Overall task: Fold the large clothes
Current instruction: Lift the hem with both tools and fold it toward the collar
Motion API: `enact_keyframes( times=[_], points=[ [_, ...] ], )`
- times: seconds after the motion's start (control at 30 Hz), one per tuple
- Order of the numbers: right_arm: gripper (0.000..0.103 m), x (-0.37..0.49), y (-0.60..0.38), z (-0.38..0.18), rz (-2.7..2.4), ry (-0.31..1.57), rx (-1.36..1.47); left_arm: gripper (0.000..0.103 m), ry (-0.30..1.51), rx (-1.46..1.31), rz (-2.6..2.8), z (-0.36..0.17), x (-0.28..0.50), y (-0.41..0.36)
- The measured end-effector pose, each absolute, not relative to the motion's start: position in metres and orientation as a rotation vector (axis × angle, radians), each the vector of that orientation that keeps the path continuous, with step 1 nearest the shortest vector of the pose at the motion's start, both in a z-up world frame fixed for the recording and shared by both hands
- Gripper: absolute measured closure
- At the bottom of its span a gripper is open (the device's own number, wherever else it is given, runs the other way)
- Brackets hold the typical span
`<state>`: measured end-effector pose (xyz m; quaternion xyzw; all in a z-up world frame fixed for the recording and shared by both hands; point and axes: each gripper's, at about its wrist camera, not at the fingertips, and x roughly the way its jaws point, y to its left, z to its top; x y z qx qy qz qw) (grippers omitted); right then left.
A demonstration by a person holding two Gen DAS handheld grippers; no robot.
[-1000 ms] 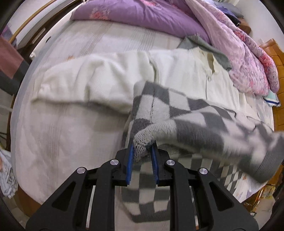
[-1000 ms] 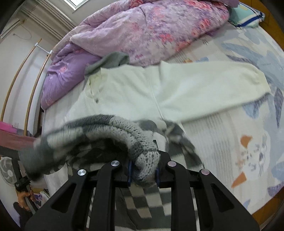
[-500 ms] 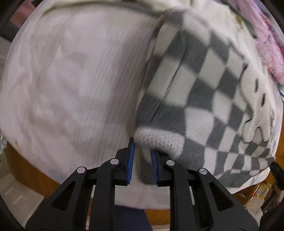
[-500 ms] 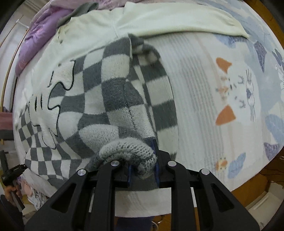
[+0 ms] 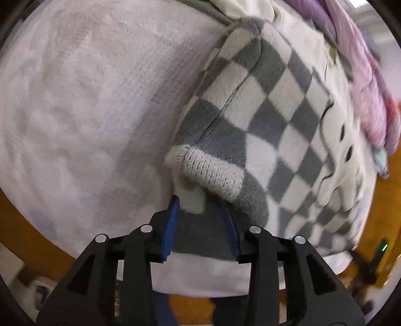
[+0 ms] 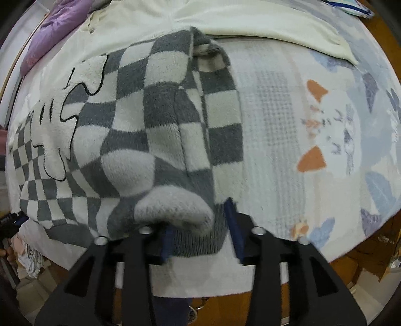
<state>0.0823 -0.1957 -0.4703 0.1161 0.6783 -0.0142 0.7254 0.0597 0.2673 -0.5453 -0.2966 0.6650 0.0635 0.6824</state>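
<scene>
A grey-and-white checkered sweater (image 5: pixel 270 105) lies flat on the bed, folded over itself, with a white patch with black outlines on it (image 6: pixel 82 82). My left gripper (image 5: pixel 200 213) is open at the sweater's near left corner, with the white ribbed cuff (image 5: pixel 213 173) lying just beyond its blue pads. My right gripper (image 6: pixel 200 220) is open at the near right corner, where a grey ribbed cuff (image 6: pixel 173 208) lies over its left finger. Neither gripper pinches the fabric.
A cream garment (image 6: pixel 225 20) lies spread behind the sweater. A purple and pink quilt (image 5: pixel 371 82) is piled at the bed's far side. The bed sheet (image 6: pixel 325 130) has cartoon prints. The wooden bed edge (image 5: pixel 30 225) runs just below my grippers.
Both grippers brought the sweater's lifted half down toward the near bed edge, laid it flat, then opened and let go of the cuffs.
</scene>
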Motion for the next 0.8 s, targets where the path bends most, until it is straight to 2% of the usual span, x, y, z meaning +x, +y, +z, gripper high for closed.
enact_keyframes(
  times=[0.07, 0.17, 0.4, 0.47, 0.63, 0.67, 0.8],
  points=[
    [0.053, 0.068, -0.204, -0.468, -0.05, 1.5, 0.336, 0.066, 1.456, -0.822, 0.153, -0.544, 0.056, 0.274],
    [0.05, 0.05, -0.214, -0.47, -0.025, 1.468, 0.618, 0.059, 1.415, -1.007, 0.2, -0.553, 0.041, 0.285],
    [0.05, 0.042, -0.215, -0.513, -0.044, 1.337, 1.231, 0.059, 1.368, -1.165, 0.182, -0.559, 0.046, 0.284],
    [0.05, 0.044, -0.213, -0.515, -0.059, 1.306, 1.298, 0.059, 1.353, -1.151, 0.174, -0.553, 0.046, 0.284],
    [0.05, 0.04, -0.221, -0.526, -0.128, 1.254, 1.408, 0.046, 1.325, -1.262, 0.213, -0.55, 0.036, 0.277],
    [0.05, 0.042, -0.222, -0.524, -0.133, 1.251, 1.401, 0.037, 1.335, -1.257, 0.234, -0.552, 0.037, 0.277],
    [0.05, 0.045, -0.227, -0.513, -0.089, 1.249, 1.412, 0.035, 1.287, -1.352, 0.203, -0.55, 0.029, 0.279]
  ],
)
